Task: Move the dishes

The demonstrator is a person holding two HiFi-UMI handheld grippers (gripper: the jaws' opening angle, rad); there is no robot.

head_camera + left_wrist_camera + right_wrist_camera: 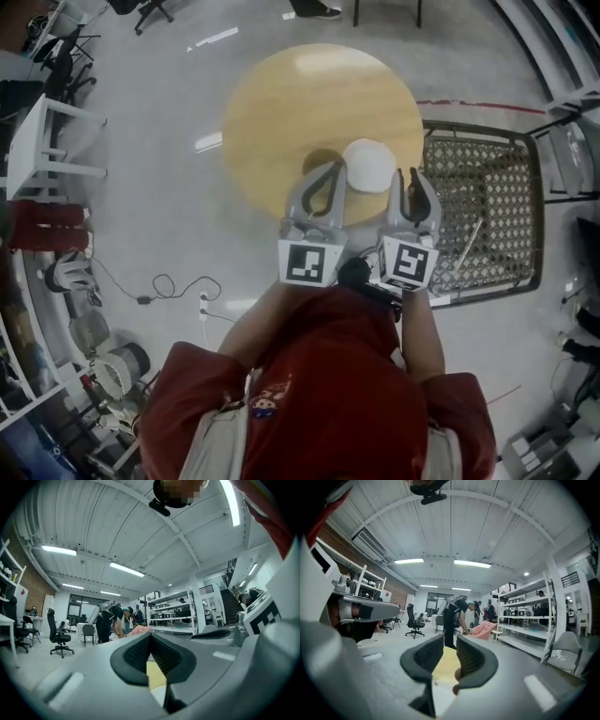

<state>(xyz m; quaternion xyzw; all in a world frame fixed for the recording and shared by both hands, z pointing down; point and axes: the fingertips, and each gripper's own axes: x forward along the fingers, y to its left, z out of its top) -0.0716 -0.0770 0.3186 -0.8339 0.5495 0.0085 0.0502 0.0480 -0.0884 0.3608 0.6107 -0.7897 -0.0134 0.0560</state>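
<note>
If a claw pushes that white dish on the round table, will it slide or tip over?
The white dish looks low and wide, so it probably would not tip. Its smooth surface and the shiny wooden table suggest it would slide easily. It seems close to the table's edge, and if ceramic it might break in a fall.

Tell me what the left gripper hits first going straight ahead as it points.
Probably the white dish: the left gripper, jaws shut, has its tip beside the dish's left rim and angles toward it. If it rides above the rim, only the wooden table lies ahead.
</note>
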